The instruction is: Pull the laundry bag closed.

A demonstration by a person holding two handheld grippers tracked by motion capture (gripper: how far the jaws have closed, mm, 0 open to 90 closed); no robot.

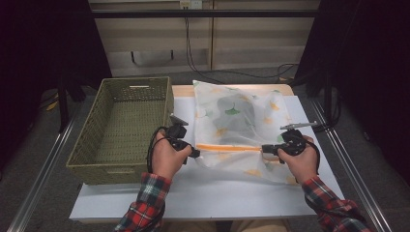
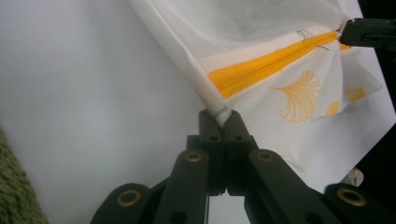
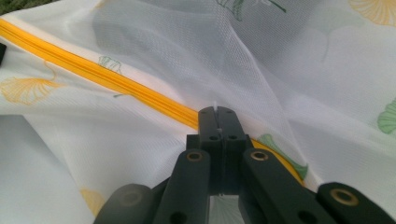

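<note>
A white mesh laundry bag (image 1: pixel 232 121) printed with yellow and green leaves lies on the white table, a grey garment (image 1: pixel 236 112) showing through it. An orange zipper (image 1: pixel 227 147) runs across its near part. My left gripper (image 1: pixel 196 153) is shut on the bag's left edge by the zipper's end; in the left gripper view the fabric corner (image 2: pixel 219 109) is pinched between the jaws. My right gripper (image 1: pixel 265 149) is shut on the bag at the zipper's right end, and the right gripper view shows the orange zipper (image 3: pixel 112 79) running under its closed jaws (image 3: pixel 217 111).
A green woven basket (image 1: pixel 96 150) stands to the left of the bag, its inside bare. The white table top (image 1: pixel 203 193) extends toward me. Cables hang on the wall behind. Metal rails run along both sides of the table.
</note>
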